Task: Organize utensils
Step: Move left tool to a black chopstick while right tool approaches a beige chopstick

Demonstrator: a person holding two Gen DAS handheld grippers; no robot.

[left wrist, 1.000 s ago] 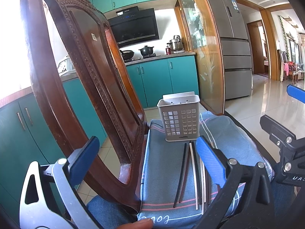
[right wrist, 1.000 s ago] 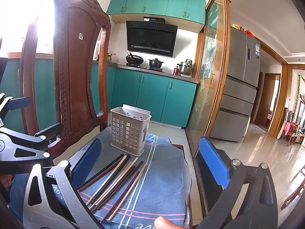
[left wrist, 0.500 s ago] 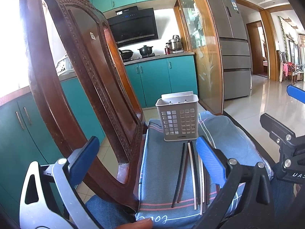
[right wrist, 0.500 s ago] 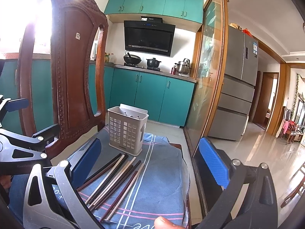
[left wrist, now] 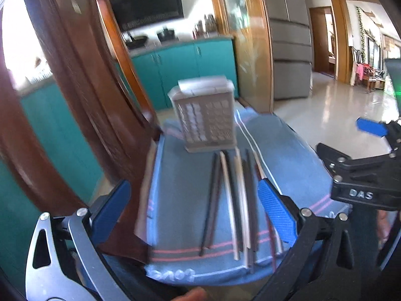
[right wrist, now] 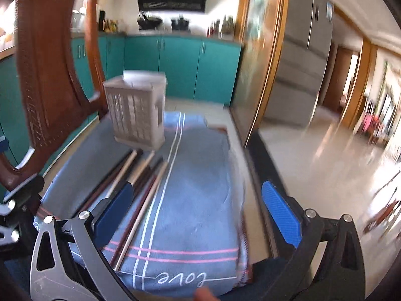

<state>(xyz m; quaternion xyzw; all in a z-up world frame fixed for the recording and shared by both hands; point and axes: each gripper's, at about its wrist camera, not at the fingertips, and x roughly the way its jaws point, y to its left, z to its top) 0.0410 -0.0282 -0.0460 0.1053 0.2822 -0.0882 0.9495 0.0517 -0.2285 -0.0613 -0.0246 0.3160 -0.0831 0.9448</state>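
Left wrist view: left gripper point(left wrist: 193, 208) has its blue pads spread wide, nothing between them, hovering over the near end of the chopsticks point(left wrist: 233, 200). Chopsticks are a mixed bundle of dark and pale sticks lying flat and roughly parallel on a blue-grey striped cloth point(left wrist: 180, 188), far tips just short of the utensil basket point(left wrist: 204, 118). Basket is a grey perforated plastic caddy, upright, at the far end of the cloth; whether anything is inside it can't be told. Right-hand pad point(left wrist: 275, 213) overlaps the rightmost sticks in the view; contact or not can't be told. Carved wooden chair back point(left wrist: 75, 105) stands along the left edge of the cloth. Frame is motion-blurred.

Right wrist view: right gripper point(right wrist: 198, 213) also wide apart and empty, sitting over the bare cloth point(right wrist: 198, 175) to the right of the chopsticks point(right wrist: 140, 185). Its left pad point(right wrist: 114, 213) covers part of the bundle. Basket point(right wrist: 137, 113) upright, just beyond the stick tips. Teal kitchen cabinets point(right wrist: 180, 65) and a grey fridge point(right wrist: 303, 50) are in the background. Right gripper body point(left wrist: 363, 175) shows at the right edge of the left wrist view.
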